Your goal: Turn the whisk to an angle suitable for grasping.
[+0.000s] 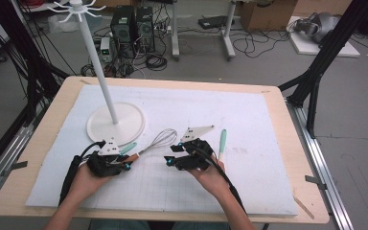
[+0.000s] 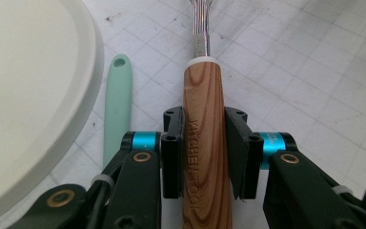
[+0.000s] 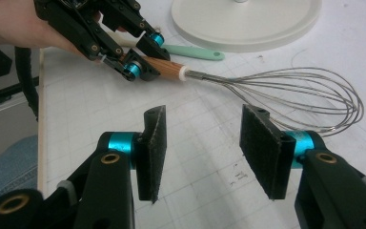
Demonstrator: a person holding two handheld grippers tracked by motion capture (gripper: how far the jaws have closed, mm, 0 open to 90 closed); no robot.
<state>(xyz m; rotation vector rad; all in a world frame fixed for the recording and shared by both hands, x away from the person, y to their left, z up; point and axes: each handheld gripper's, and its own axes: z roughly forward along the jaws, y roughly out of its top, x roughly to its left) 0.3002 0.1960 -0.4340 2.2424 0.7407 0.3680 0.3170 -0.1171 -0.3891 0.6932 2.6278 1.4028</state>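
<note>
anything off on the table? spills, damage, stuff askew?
Nothing stands out. The left hand-held gripper is shut squarely on the whisk by its wooden handle, and the right hand-held gripper is open. The white mat shows scuffs and small dark specks, no spill.

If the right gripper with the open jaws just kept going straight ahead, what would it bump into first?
Probably the whisk. The right gripper is open and empty, and the whisk's wire loops lie across the mat just ahead of its jaws. Depth is hard to judge, so it might skim over the wires.
</note>
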